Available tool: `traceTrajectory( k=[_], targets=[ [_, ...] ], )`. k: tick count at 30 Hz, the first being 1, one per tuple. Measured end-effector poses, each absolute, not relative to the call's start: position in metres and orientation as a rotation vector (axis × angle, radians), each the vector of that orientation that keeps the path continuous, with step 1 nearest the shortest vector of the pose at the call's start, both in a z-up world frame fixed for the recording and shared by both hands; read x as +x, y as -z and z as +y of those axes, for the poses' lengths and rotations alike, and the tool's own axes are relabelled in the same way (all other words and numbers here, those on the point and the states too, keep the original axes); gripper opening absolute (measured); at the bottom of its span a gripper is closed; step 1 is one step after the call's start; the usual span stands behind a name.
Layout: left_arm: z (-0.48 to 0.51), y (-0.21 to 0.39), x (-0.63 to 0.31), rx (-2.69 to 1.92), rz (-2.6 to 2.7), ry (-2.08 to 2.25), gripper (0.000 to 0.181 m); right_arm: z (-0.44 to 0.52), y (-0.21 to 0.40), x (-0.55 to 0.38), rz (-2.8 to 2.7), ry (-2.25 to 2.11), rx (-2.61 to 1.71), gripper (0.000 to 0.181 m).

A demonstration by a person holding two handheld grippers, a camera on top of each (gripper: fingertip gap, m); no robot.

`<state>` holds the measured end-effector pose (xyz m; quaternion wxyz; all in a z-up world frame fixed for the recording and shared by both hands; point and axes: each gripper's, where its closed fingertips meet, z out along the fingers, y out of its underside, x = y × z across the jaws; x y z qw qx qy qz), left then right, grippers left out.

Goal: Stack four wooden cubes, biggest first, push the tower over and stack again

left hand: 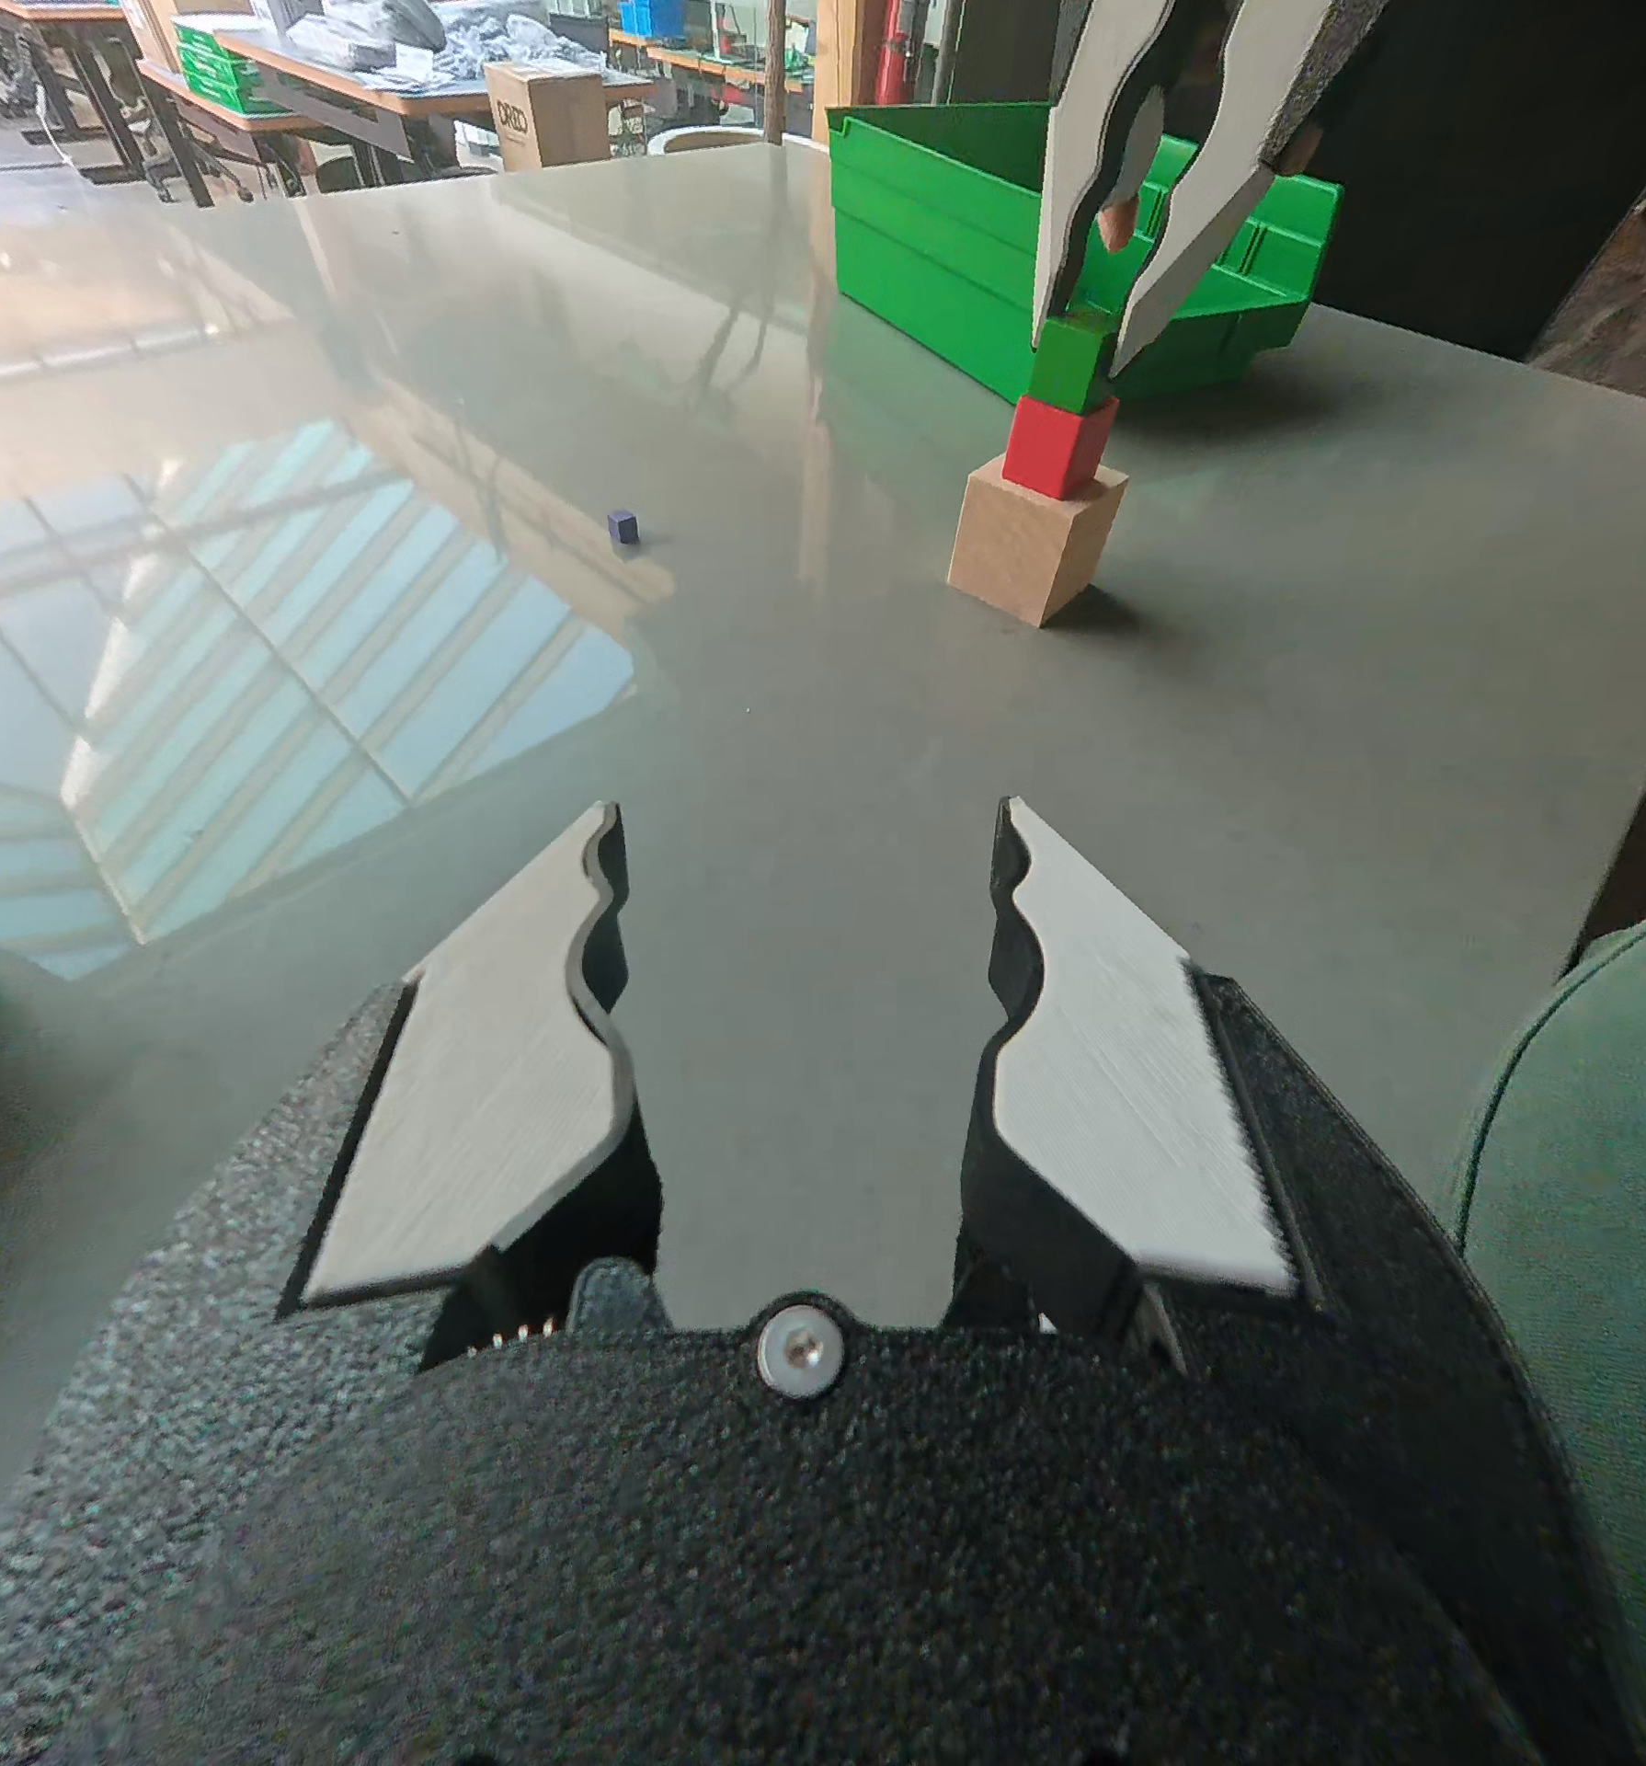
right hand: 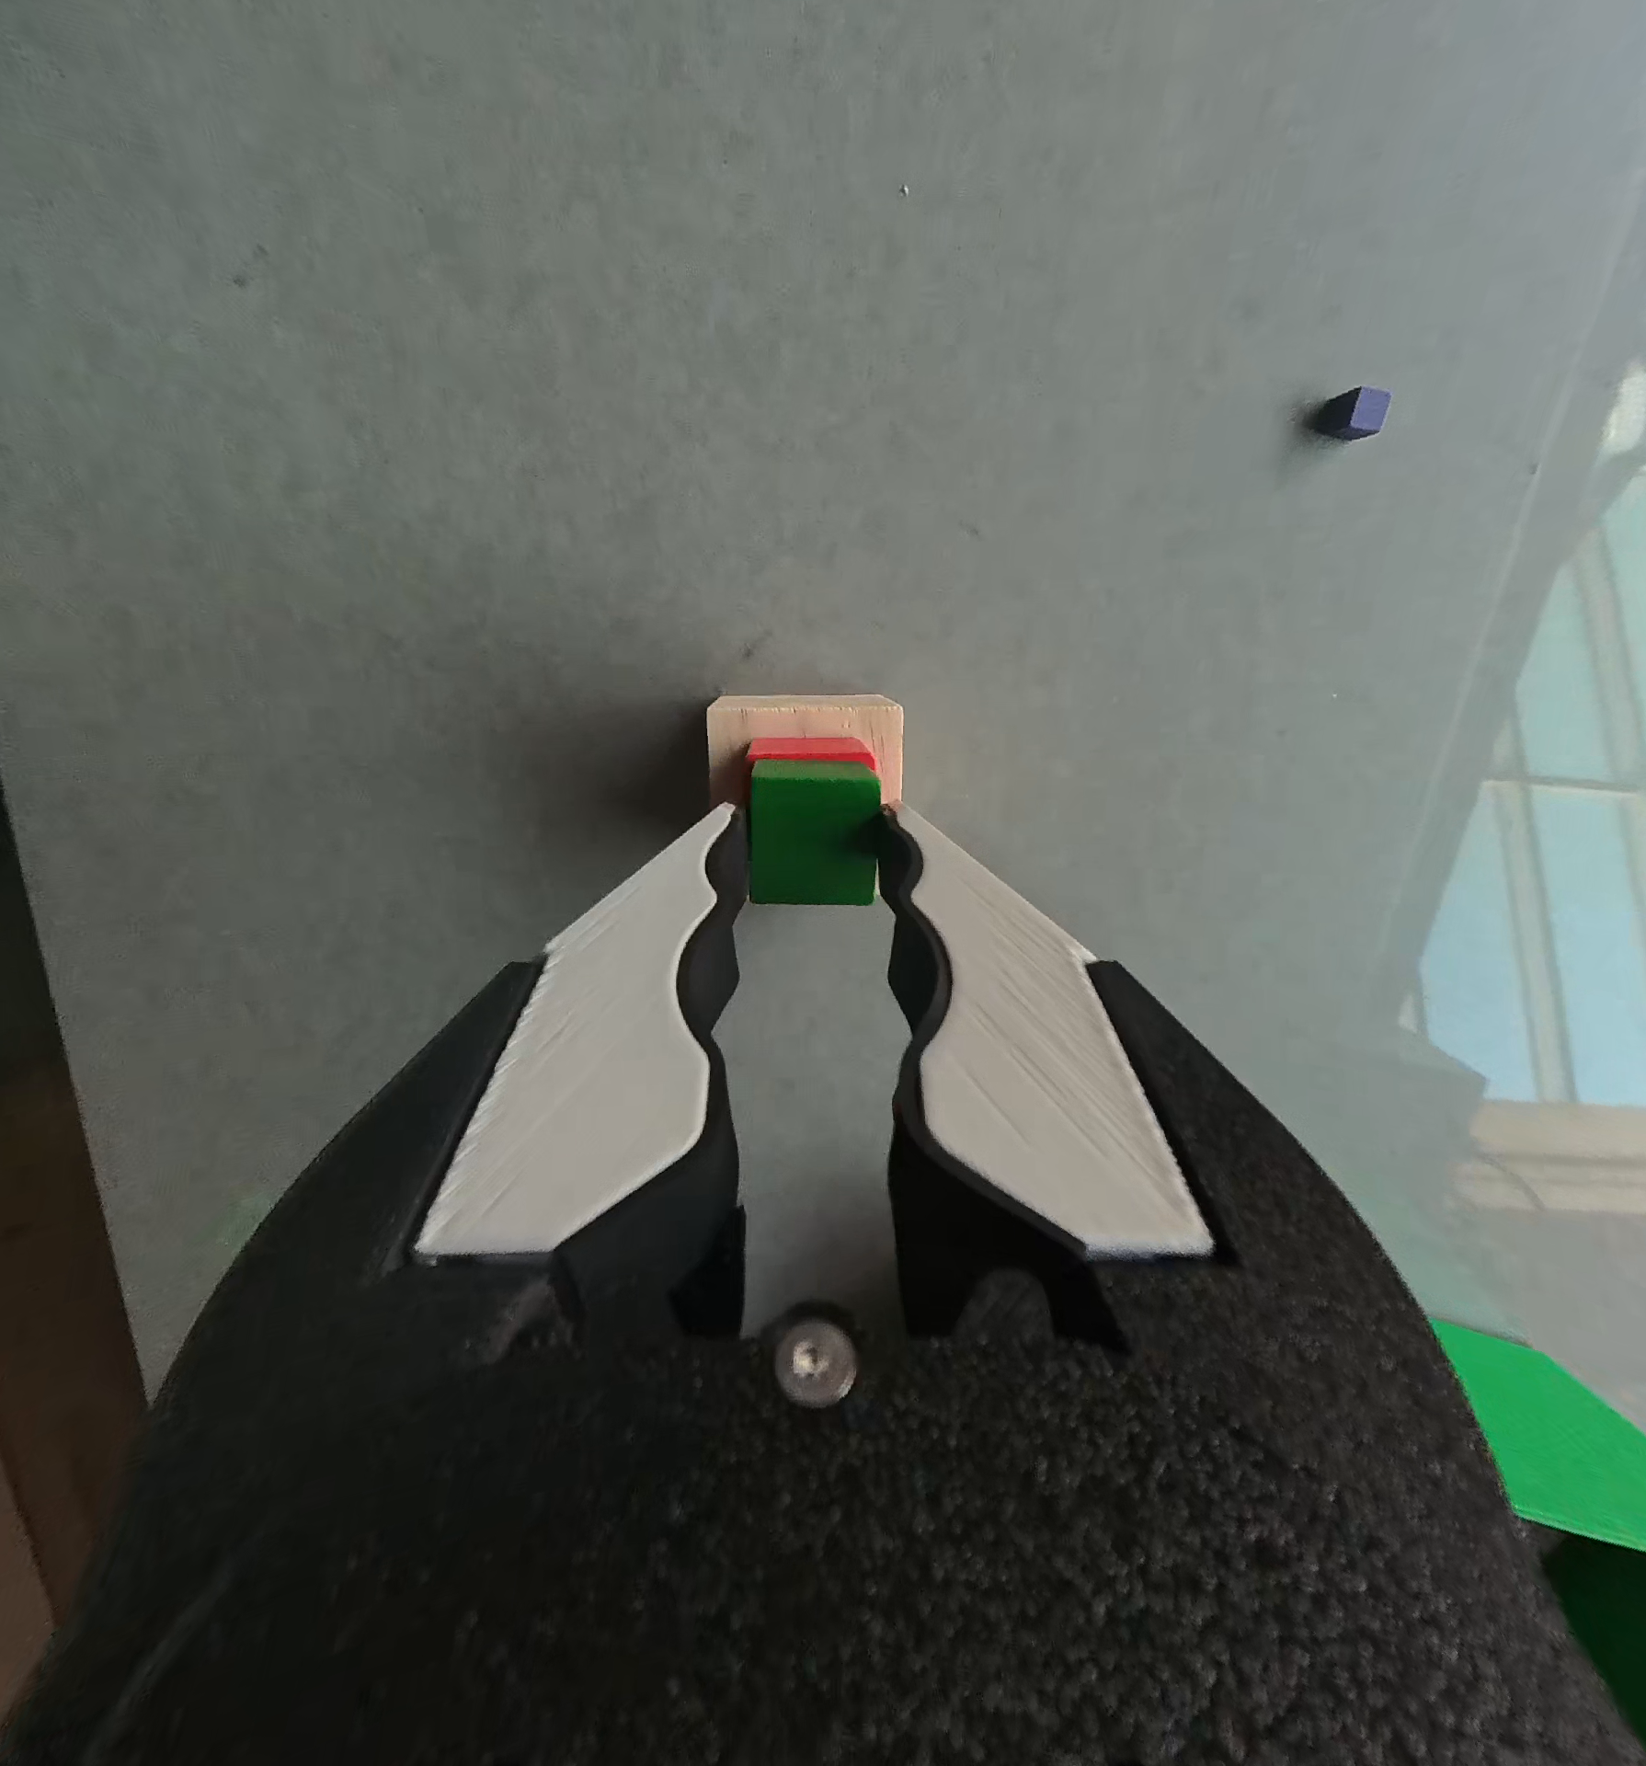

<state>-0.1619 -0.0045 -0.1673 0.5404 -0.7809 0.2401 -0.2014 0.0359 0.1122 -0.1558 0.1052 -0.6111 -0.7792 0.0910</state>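
Observation:
A green cube sits on a red cube, which rests on a larger wooden cube on the grey table. My right gripper points down from above and is shut on the green cube at the top of the stack. The left wrist view shows the same stack: green cube, red cube, wooden cube, with the right gripper on top. My left gripper is open and empty, low over the table, well short of the stack.
A small dark blue cube lies alone on the table left of the stack; it also shows in the right wrist view. A green bin stands behind the stack. A person's green sleeve is at the right edge. Across from one pair of fingers to the other is roughly 25 cm.

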Motion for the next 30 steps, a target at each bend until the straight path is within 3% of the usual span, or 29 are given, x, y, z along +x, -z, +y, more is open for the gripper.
traceTrajectory(
  k=[10,12,15,19,24,30],
  targets=[
    [-0.004,0.168,-0.162,-1.859,0.568,0.478,0.077,0.112,0.158,0.037,-2.315,-0.253,-1.8,0.027],
    [-0.004,0.169,-0.163,-1.86,0.567,0.478,0.077,0.112,0.154,0.038,-2.324,-0.262,-1.793,0.035],
    [-0.004,0.169,-0.164,-1.861,0.564,0.478,0.077,0.112,0.129,0.022,-2.244,-0.41,-1.767,0.046],
    [-0.004,0.168,-0.166,-1.861,0.551,0.477,0.076,0.143,0.098,-0.015,-2.037,-0.521,-1.696,0.043],
    [-0.004,0.169,-0.167,-1.864,0.537,0.471,0.077,0.196,0.143,-0.055,-1.953,-0.494,-1.725,0.027],
    [-0.007,0.171,-0.176,-1.886,0.495,0.449,0.077,0.235,0.215,-0.083,-1.961,-0.509,-1.808,0.027]
  ],
)
